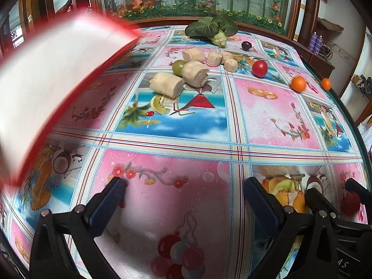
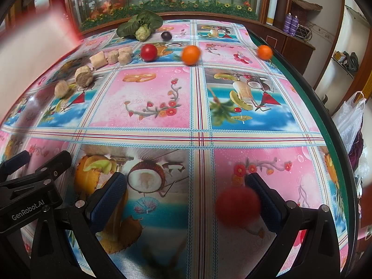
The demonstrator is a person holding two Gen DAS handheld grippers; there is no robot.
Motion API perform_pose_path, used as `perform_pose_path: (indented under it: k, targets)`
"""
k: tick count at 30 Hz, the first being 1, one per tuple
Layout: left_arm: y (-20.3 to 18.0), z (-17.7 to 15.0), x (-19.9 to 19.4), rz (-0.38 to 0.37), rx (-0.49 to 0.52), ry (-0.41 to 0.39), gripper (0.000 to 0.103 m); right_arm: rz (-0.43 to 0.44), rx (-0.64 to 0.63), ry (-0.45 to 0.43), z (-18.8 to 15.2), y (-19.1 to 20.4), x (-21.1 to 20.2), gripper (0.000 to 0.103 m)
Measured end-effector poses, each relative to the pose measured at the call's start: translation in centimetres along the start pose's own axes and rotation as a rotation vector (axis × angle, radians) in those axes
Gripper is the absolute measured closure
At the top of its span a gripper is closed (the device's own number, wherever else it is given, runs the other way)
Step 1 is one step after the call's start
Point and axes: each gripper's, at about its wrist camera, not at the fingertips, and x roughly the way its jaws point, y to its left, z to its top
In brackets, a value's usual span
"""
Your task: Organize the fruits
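On the patterned tablecloth lie a red tomato (image 1: pixel 260 68) (image 2: pixel 148 52), two orange fruits (image 1: pixel 298 84) (image 1: pixel 326 84) (image 2: pixel 190 54) (image 2: pixel 264 51), a dark plum (image 1: pixel 246 45) (image 2: pixel 166 35) and a green fruit (image 1: pixel 178 67). A blurred red fruit (image 2: pixel 238 205) sits between my right gripper's fingers, close to the right finger (image 2: pixel 265 197). My right gripper (image 2: pixel 186 193) is open. My left gripper (image 1: pixel 183 197) is open and empty, low over the cloth. A blurred white container with a red rim (image 1: pixel 51 81) fills the left of the left wrist view.
Several pale bread-like chunks (image 1: pixel 194 73) (image 2: pixel 83 75) and a leafy green vegetable (image 1: pixel 211 29) (image 2: pixel 139 25) lie at the far side. The table's right edge (image 2: pixel 334 125) is near. A glass cabinet stands behind the table.
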Motion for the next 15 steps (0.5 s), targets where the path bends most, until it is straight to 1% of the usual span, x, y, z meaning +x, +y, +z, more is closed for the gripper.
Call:
perform_pose_path:
  k: [15]
  targets:
    - [-0.02,-0.04,0.0,0.0,0.0,-0.001,0.0,0.0,0.0,0.0,-0.07,-0.13,-0.19,0.0]
